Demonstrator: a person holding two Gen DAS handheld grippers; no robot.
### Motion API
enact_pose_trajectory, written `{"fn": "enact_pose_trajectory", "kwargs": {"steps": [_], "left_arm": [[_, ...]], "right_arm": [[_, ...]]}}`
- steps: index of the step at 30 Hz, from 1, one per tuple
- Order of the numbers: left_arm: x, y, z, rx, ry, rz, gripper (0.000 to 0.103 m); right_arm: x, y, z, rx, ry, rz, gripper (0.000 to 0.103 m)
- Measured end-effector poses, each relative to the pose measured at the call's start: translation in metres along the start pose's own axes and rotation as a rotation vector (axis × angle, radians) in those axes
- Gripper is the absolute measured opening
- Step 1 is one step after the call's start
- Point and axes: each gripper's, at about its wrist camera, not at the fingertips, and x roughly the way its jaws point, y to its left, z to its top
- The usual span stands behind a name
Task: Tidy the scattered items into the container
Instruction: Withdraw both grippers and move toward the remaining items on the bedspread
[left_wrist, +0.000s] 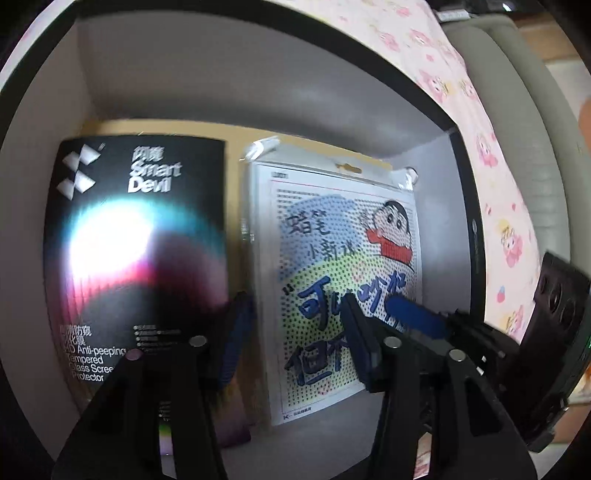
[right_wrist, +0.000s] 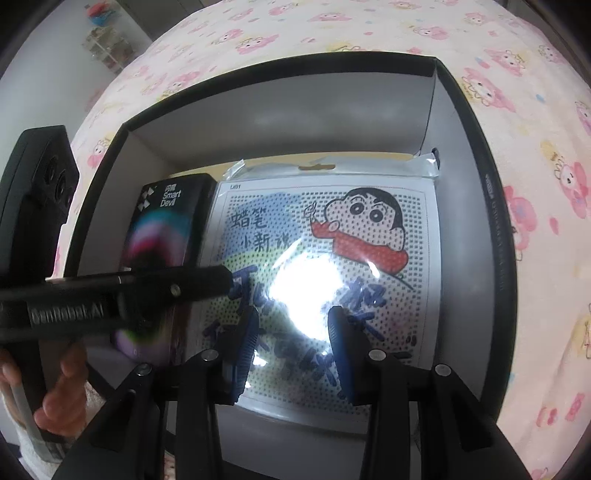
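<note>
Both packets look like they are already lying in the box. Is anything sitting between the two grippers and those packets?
Nothing visible. The black Smart Devil packet and the cartoon bead kit lie flat in the box, uncovered; left gripper and right gripper hang above with nothing between their fingers.

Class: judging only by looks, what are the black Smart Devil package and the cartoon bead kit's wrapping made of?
Smart Devil package: probably glossy printed card with an iridescent patch; it throws a rainbow glare. Bead kit: clear, shiny plastic bag over a printed sheet, probably paper; wrinkled highlights and a hang-hole header show.

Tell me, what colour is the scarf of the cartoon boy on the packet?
Red. The scarf shows best in the right wrist view.
</note>
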Motion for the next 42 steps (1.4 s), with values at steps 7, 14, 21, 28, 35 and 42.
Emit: {"fn": "enact_pose_trajectory", "kwargs": {"steps": [7,14,21,28,35,42], "left_arm": [[-0.012,0.0,-0.018,-0.009,-0.077,-0.013,0.06],[-0.043,-0.021,-0.045,0.079,-0.273,0.077,0.06],[-0.087,-0.037,-0.072,0.161,-0.412,0.078,0.068],[-0.132,-0.052,-0.103,0.25,-0.516,0.122,0.074],[-0.161,-0.041,-0.135,0.245,-0.545,0.113,0.078],[-0.189,-0.021,-0.163,0.242,-0.57,0.155,0.078]], "right_arm": [[-0.001,0.012,-0.003,-0.035,-0.011,-0.048,0.035],[-0.028,0.029,-0.021,-0.084,-0.123,-0.173,0.044],[-0.054,0.034,-0.024,-0.051,-0.235,-0.219,0.049],[-0.104,0.042,-0.058,-0.001,-0.368,-0.177,0.07],[-0.139,0.071,-0.084,-0.01,-0.441,-0.159,0.071],[-0.137,0.109,-0.096,-0.052,-0.452,-0.143,0.071]]}}
